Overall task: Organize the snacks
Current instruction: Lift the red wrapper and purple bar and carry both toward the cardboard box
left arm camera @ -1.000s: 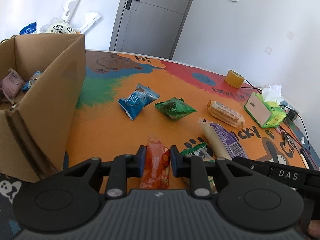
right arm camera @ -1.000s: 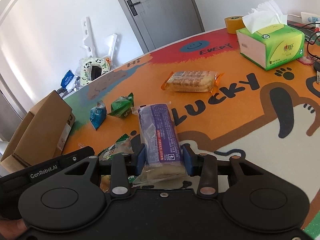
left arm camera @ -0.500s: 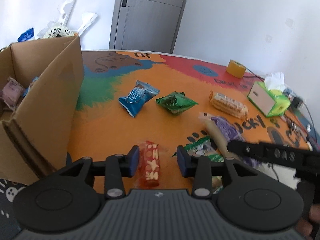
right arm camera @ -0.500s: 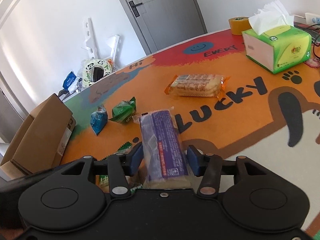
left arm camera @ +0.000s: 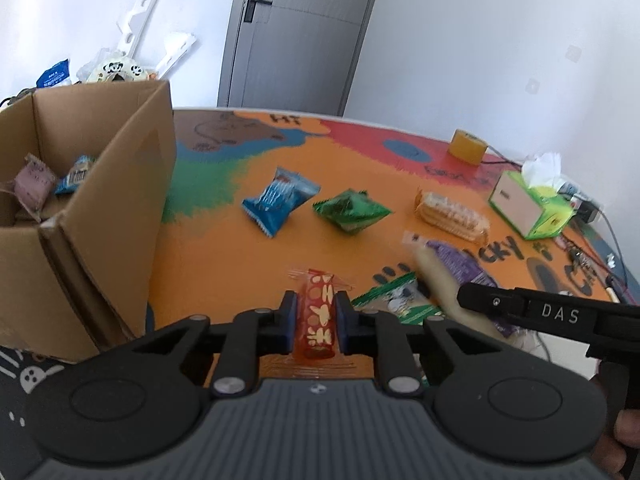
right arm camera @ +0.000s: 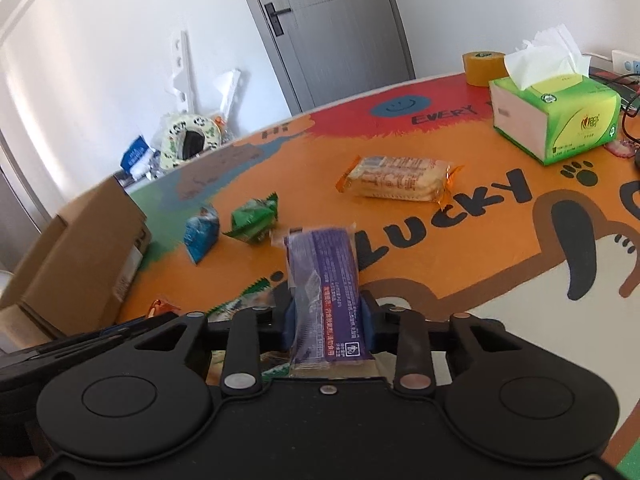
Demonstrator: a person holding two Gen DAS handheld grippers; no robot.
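My left gripper (left arm camera: 316, 308) is shut on an orange-red snack packet (left arm camera: 319, 288) near the front edge of the colourful table mat (left arm camera: 224, 264). An open cardboard box (left arm camera: 100, 200) stands to its left with a pink packet (left arm camera: 32, 182) and a blue one (left arm camera: 76, 174) inside. My right gripper (right arm camera: 326, 314) has a long purple snack pack (right arm camera: 324, 256) between its pads. Its jaws are closing and press on the pack's sides. A blue packet (left arm camera: 278, 200), a green packet (left arm camera: 350, 212) and a biscuit pack (left arm camera: 450, 214) lie loose further out.
A green-and-white packet (left arm camera: 396, 300) lies between the two grippers. A green tissue box (right arm camera: 556, 120), a yellow tape roll (right arm camera: 482, 66) and cables sit at the far right. Clutter leans against the wall behind the box, and a grey door stands beyond.
Both grippers opened wider half a second ago and have closed again on their packets. The orange-red packet now sits narrower between the left pads. Neither hand has shifted much.
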